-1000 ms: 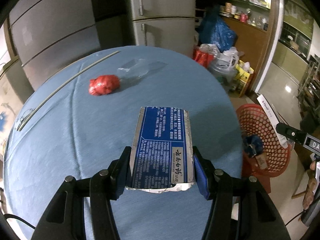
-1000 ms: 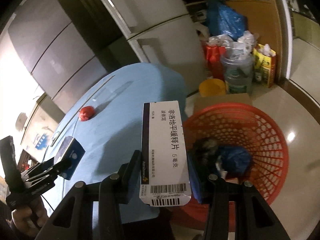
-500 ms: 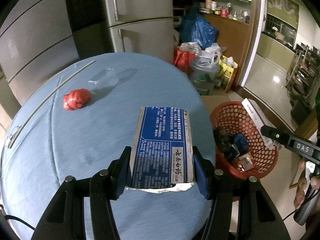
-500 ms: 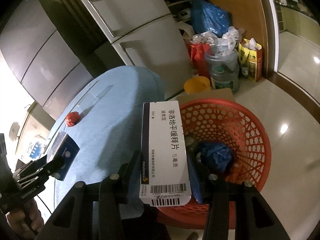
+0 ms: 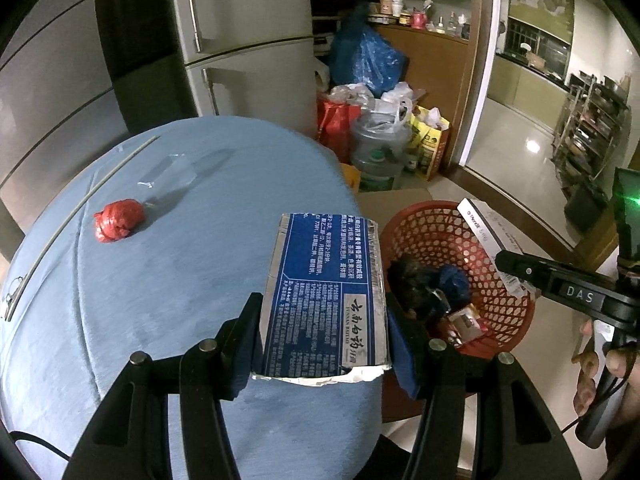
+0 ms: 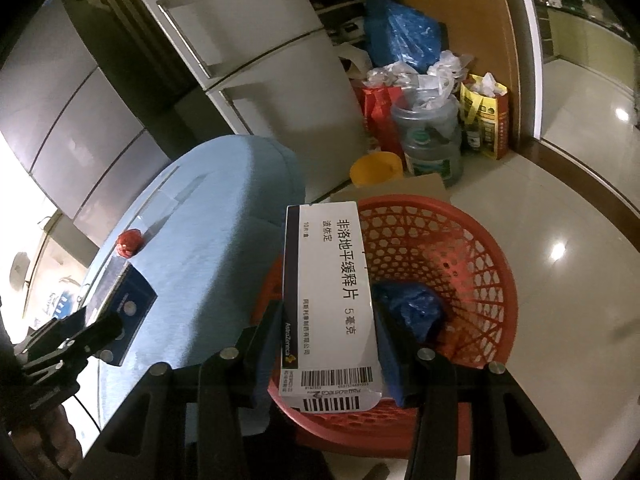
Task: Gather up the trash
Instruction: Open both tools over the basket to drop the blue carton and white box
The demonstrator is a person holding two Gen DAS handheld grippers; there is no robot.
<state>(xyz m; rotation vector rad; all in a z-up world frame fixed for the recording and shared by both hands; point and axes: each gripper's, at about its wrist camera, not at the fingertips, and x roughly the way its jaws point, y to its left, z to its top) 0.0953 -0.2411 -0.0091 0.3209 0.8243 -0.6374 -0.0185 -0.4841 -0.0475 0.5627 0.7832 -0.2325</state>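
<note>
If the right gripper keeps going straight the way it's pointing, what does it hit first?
Most likely the red basket. The right gripper, shut on the white medicine box, points down over its rim, with the blue bag inside just right of that line. Depth is unclear, so the bag could come first.

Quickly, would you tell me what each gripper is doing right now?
Left gripper: closed on the blue foil packet.
Right gripper: closed on the white medicine box.
</note>
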